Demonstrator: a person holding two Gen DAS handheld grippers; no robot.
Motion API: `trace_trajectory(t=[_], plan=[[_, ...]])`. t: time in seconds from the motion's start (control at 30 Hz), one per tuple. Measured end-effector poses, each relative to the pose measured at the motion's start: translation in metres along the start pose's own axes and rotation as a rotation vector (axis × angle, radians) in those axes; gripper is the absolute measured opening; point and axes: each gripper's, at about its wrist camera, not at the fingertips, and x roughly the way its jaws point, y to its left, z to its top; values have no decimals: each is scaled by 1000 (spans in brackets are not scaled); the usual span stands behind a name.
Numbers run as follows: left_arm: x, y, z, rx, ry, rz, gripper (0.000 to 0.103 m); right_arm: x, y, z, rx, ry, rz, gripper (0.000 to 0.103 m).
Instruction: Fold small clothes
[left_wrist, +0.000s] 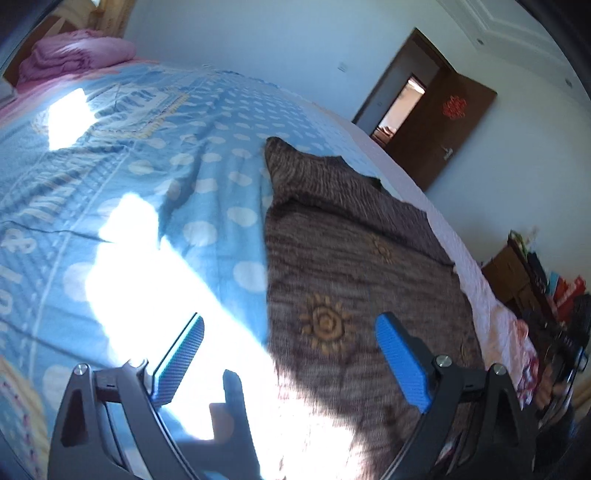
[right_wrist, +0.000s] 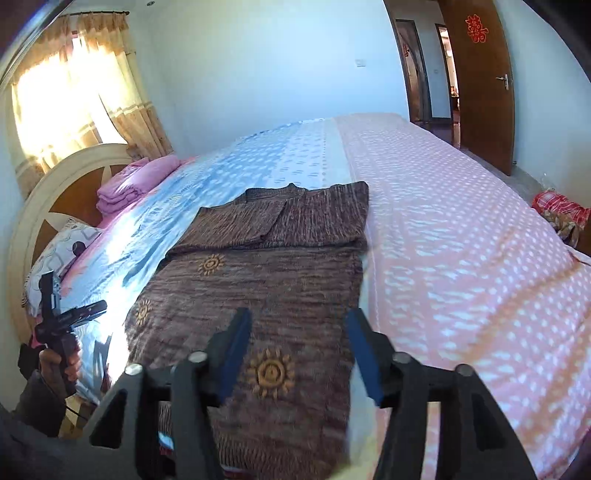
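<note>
Sweater (right_wrist: 258, 288), one brown knit with sun motifs, lies flat on the bed (right_wrist: 461, 240); your left gripper (left_wrist: 291, 354) and right gripper (right_wrist: 299, 350) hover above, both jaws wide, empty.

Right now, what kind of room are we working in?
A bedroom, most likely in a home. The brown sweater lies on a made bed with a curved headboard, folded pink bedding sits by the headboard, and a curtained window stands behind.

Pink quilt (right_wrist: 129, 184) folded by headboard (right_wrist: 55, 177); door (right_wrist: 476, 85) open.
</note>
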Motion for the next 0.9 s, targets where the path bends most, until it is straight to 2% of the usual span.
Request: trace_trajectory(t=[0.07,0.2,0.3,0.37,0.47,0.53,0.67,0.73,0.87,0.9], plan=[[-11,-7,-18,48,38,-19,96,-6,1,-10,-13,19,-13,59],[-18,-12,-52,35,96,-43,94,-4,0,-34,-32,100,-45,59],[-15,-15,-75,8,140,-58,85,7,-6,-57,-34,186,-95,59],[-17,-21,-87,36,122,-36,85,13,-11,-73,-21,229,-126,59],[-16,-30,-95,78,127,-18,85,20,-23,-98,45,278,-137,58],[-15,-35,-98,101,130,-3,85,20,-20,-106,51,264,-112,57],[-14,-38,-96,98,149,8,85,31,0,-111,-40,328,-126,57],[-12,-39,-98,89,168,16,81,34,1,-113,-26,351,-104,57],[-10,-41,-99,86,189,35,76,40,8,-118,-87,382,-162,57],[-9,-41,-99,86,198,33,71,41,9,-119,-99,388,-165,56]])
